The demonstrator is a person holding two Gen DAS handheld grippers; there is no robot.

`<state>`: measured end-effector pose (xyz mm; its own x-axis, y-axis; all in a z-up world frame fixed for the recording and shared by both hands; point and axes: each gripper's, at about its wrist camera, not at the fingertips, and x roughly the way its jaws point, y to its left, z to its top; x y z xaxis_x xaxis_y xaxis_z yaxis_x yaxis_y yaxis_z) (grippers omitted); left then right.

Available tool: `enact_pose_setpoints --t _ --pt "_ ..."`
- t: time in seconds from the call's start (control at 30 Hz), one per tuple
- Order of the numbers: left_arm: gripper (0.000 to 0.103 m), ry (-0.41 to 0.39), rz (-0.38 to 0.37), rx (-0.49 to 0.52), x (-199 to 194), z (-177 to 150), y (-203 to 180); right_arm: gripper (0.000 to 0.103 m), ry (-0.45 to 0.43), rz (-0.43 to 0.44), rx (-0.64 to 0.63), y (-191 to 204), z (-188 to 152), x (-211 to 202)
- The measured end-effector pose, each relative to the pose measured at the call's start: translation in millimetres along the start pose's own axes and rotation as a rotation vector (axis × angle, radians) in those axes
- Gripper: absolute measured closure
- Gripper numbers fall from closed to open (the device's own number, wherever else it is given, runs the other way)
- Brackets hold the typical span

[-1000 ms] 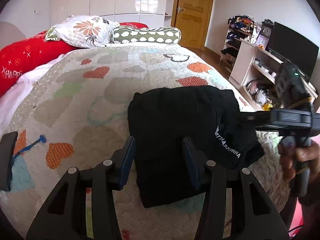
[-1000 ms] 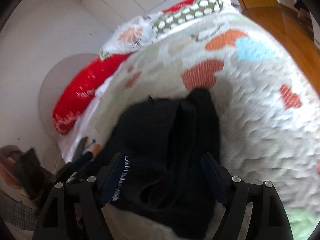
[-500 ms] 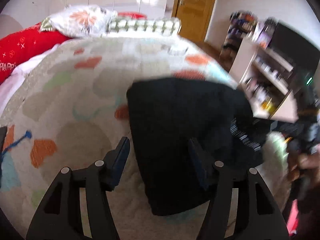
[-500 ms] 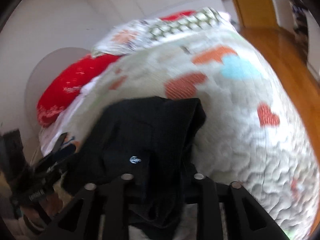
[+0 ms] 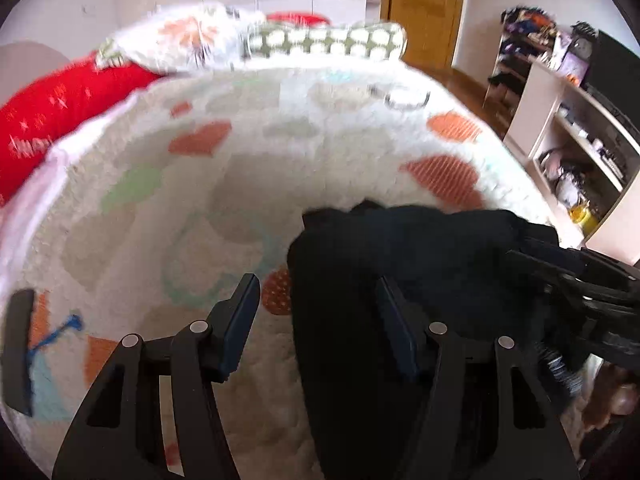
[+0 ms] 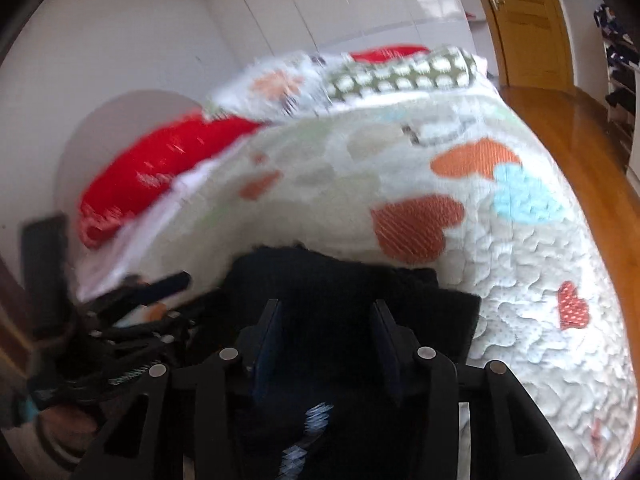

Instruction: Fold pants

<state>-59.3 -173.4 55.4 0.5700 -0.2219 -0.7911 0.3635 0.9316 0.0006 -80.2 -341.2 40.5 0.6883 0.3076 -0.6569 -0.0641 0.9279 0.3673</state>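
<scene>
Pants [image 5: 400,280], black and bundled, lie on our heart-print quilt [image 5: 200,208] near its 5 o'clock edge in the left view. Our left gripper [image 5: 316,312] stands wide, its right finger over the fabric's edge. Our right gripper [image 6: 326,340] hovers over the cloth at a middling gap; whether it pinches fabric we cannot tell.

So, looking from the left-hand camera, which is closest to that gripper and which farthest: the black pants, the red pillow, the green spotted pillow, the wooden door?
1. Black pants, right at the left gripper, partly between its fingers.
2. Red pillow, far left.
3. Green spotted pillow, at the bed's head.
4. Wooden door, beyond the bed, upper right.
</scene>
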Motion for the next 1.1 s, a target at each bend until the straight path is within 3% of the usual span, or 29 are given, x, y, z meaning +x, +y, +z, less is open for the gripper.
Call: enact_pose_setpoints --t 0.07,0.17,0.3,0.43,0.6,0.73,0.8,0.87,1.1 --pt "0.040 0.021 0.005 -0.005 13 -4 0 0.063 0.014 -0.044 0.021 -10 -2 16" --pt "0.040 0.002 0.011 -0.002 9 -5 0 0.063 -0.001 -0.011 0.054 -18 -1 20" --pt "0.040 -0.011 0.011 -0.011 -6 -7 3 0.063 0.018 -0.004 0.034 -11 2 5" --pt "0.040 -0.047 0.010 -0.016 -27 -11 2 0.062 -0.027 0.003 -0.001 4 -2 -34" --pt "0.040 -0.067 0.008 -0.032 -43 -28 -1 0.062 0.005 -0.034 -0.085 23 -29 -58" --pt "0.040 -0.048 0.033 0.013 -34 -52 -16 0.061 0.061 -0.104 -0.077 13 -64 -45" --pt "0.040 -0.060 0.046 0.015 -34 -54 -18 0.053 0.059 -0.147 -0.088 10 -74 -41" --pt "0.040 -0.057 0.044 0.008 -37 -51 -16 0.053 0.076 -0.125 -0.038 3 -75 -41" --pt "0.040 -0.072 0.041 -0.001 -51 -51 -16 0.053 -0.010 -0.120 -0.063 19 -59 -70"
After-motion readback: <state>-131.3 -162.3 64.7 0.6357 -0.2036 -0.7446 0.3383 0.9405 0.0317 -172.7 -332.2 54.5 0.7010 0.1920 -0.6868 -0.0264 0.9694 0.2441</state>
